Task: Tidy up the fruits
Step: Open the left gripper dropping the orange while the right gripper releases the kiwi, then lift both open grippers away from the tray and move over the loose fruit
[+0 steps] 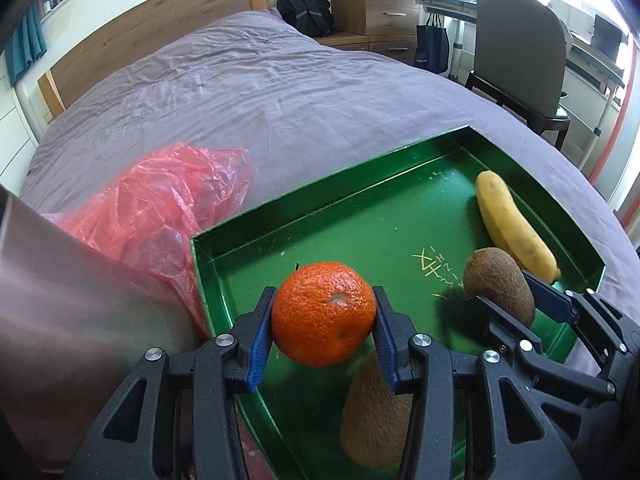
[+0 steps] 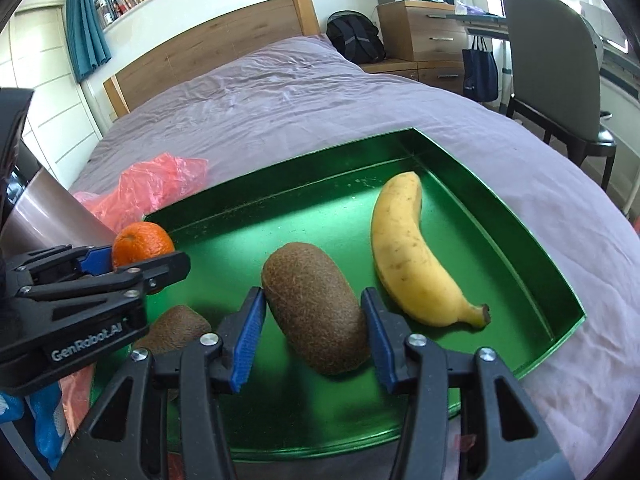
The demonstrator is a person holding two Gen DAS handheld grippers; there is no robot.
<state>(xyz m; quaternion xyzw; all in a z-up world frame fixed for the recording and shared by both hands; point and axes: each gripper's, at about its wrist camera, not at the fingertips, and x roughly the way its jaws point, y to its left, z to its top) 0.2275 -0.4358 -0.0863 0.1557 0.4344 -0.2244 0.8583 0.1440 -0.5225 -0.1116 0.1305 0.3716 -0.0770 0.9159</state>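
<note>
A green tray lies on the bed. My left gripper is shut on an orange mandarin and holds it above the tray's left part. My right gripper is shut on a brown kiwi above the tray's middle. A yellow banana lies in the tray at the right. A second kiwi lies in the tray near its front left, partly hidden by my left gripper.
A crumpled red plastic bag lies on the purple bedsheet left of the tray. A shiny metal surface stands at the far left. A chair and a desk stand right of the bed.
</note>
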